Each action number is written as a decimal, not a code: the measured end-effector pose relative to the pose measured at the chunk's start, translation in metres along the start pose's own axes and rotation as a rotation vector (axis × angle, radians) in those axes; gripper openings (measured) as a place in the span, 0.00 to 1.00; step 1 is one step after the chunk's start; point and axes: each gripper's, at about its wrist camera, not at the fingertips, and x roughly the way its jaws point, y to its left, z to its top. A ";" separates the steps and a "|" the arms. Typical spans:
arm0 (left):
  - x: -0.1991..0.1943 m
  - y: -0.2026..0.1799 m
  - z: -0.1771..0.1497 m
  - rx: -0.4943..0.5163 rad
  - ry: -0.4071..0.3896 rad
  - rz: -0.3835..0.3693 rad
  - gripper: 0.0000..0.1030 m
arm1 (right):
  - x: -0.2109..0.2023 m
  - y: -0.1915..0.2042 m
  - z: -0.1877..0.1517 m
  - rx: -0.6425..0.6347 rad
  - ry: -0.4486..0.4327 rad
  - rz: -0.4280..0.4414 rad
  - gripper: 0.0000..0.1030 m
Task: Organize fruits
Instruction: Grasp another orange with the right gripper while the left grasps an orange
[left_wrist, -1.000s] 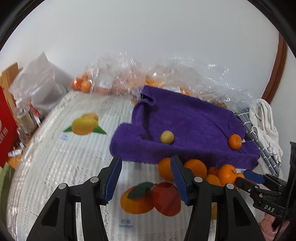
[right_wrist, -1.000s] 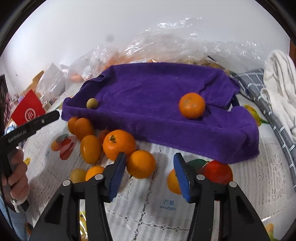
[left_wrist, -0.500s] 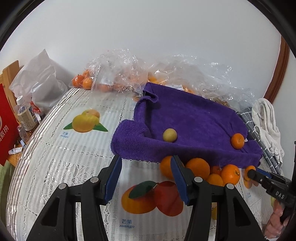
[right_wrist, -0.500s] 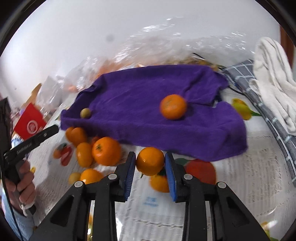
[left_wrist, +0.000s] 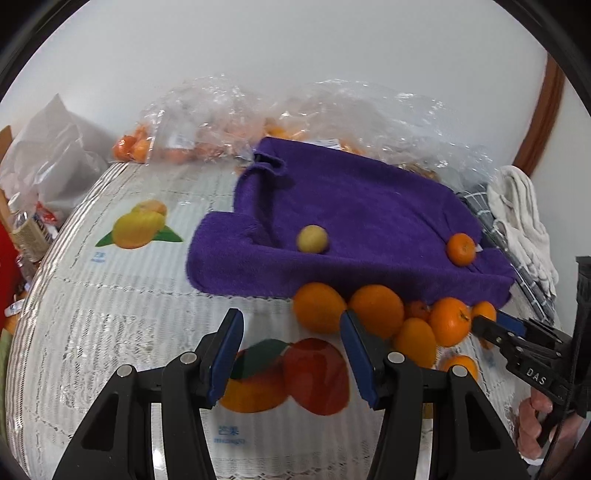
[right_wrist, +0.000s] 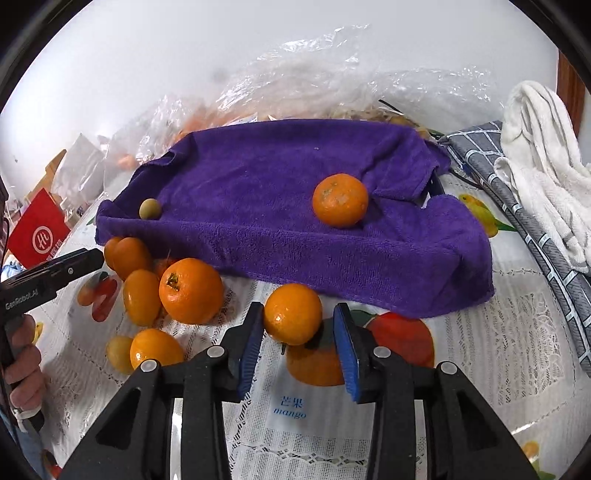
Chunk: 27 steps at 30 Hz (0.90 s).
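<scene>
The right gripper (right_wrist: 299, 345) is opening, an orange (right_wrist: 292, 314) sitting between its fingers (right_wrist: 251, 341), touching the left one with a gap at the right one. The purple towel (right_wrist: 295, 236) is lying just beyond it, across the table (right_wrist: 517, 332). The left gripper (left_wrist: 291, 356) is hanging spread and empty, the orange pile (left_wrist: 376, 314) lying ahead to its right.
</scene>
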 end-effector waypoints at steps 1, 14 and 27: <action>0.000 -0.002 0.000 0.013 -0.002 0.000 0.51 | 0.000 -0.001 0.001 0.007 0.002 0.003 0.36; 0.026 -0.011 0.006 0.036 0.048 0.008 0.51 | 0.002 -0.005 0.007 0.077 0.040 0.036 0.38; 0.020 -0.018 0.003 0.043 0.001 -0.033 0.35 | -0.006 -0.010 0.008 0.102 0.003 0.056 0.31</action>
